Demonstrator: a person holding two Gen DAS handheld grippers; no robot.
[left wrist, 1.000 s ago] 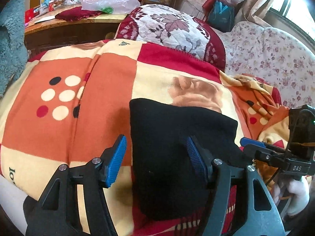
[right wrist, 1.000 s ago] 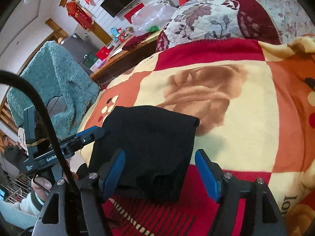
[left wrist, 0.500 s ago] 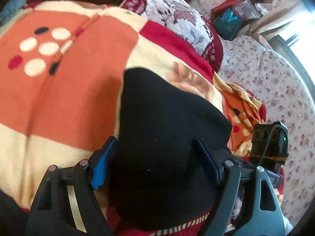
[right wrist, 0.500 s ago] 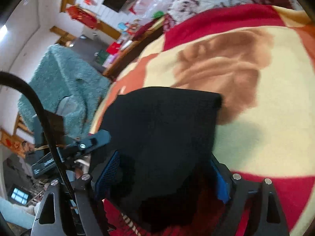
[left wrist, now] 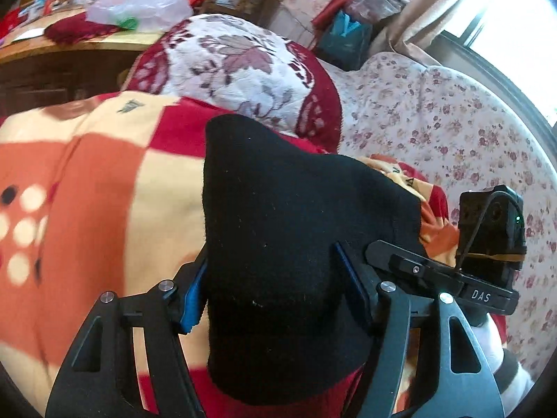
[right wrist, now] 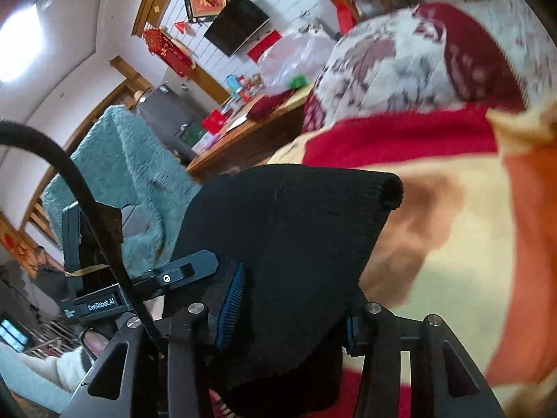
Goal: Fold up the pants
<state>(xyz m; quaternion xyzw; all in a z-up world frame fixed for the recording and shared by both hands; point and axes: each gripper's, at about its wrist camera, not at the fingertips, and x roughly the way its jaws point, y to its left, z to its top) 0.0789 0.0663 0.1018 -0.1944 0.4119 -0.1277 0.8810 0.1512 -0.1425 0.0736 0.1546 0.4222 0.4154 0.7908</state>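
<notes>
Black knit fills the bottom centre of both wrist views: the folded pants [left wrist: 289, 244] sit between the blue pads of each pair of tongs. The left tongs [left wrist: 268, 299] straddle the bundle low in their frame and their jaws are closing, pads against the cloth on both sides. The right tongs [right wrist: 289, 310] are closing as well and already pinch a fold at the near edge. In the left view the right tongs reach in from the lower right; in the right view the left tongs come in from the lower left.

Beyond the tongs the pants rise off the checked blanket [left wrist: 87, 188], with the far edge of the bundle free. Farther off, at upper centre, lies a maroon floral cushion [left wrist: 236, 66].

Likely step: carrying the gathered end over for another fold. Next calls for both pairs to keep their hold, travel together, and lay the edge down square before releasing
</notes>
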